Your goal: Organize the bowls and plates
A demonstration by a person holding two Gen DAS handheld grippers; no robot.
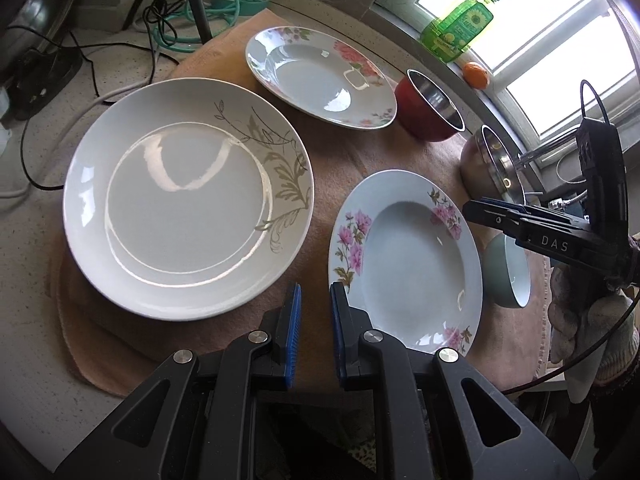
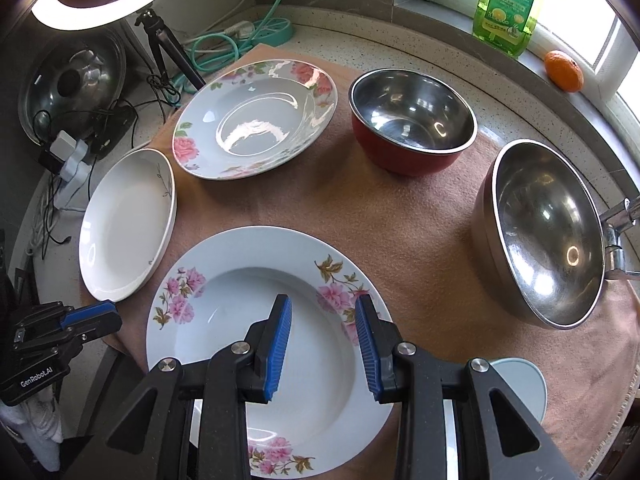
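Three plates and three bowls lie on a pinkish cloth [image 2: 400, 208]. The large white plate with grey leaves [image 1: 188, 200] is at the left, a rose-rimmed plate [image 1: 320, 76] behind it, and a pink-flower plate [image 2: 256, 320] in front. A red bowl with steel lining [image 2: 412, 128], a steel bowl [image 2: 540, 232] and a pale green bowl [image 1: 508, 272] stand to the right. My left gripper [image 1: 316, 292] hovers between the two near plates, nearly closed and empty. My right gripper [image 2: 322, 304] hangs open and empty above the pink-flower plate.
A green dish-soap bottle [image 2: 508, 12] and an orange [image 2: 564, 70] sit on the window sill. Teal and black cables, a tripod [image 2: 160, 48] and a glass pot lid [image 2: 68, 88] crowd the back left counter. A tap [image 2: 618, 216] stands beside the steel bowl.
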